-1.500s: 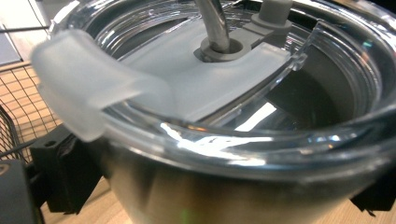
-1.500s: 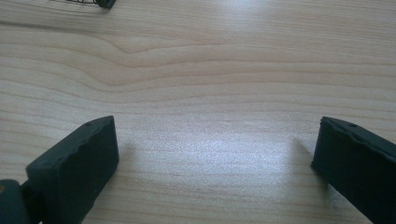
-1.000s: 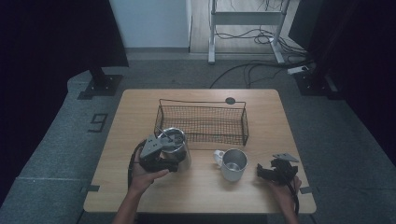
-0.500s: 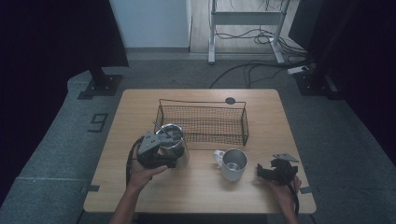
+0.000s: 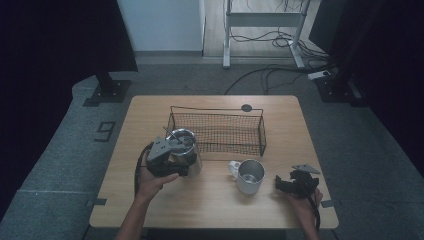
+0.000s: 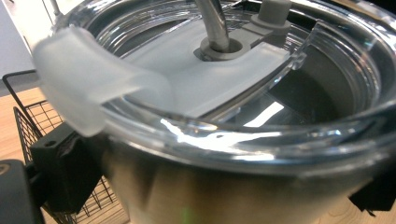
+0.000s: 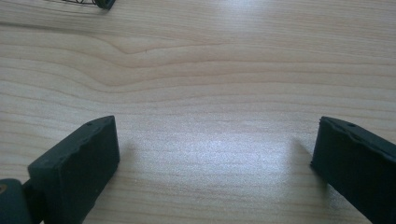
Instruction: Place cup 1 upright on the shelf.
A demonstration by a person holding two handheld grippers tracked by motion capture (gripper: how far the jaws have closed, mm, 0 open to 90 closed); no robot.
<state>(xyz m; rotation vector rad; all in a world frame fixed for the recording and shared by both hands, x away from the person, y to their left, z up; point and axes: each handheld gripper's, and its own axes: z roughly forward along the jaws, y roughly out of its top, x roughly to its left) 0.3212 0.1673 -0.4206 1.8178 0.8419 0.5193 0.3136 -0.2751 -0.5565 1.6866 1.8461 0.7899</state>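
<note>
1. Tumbler body mostly hidden behind left gripper, whose jaws clamp it beside wire basket; clear lid blurs close up.
2. Right gripper rests wide open, empty, near mug.
3. Wooden table, grey floor.

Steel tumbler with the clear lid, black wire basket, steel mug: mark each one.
Steel tumbler with clear lid (image 5: 186,150), high view, on its lid.
Black wire basket (image 5: 220,131), high view, on its mesh floor.
Steel mug (image 5: 250,176), high view, on its rim.
</note>
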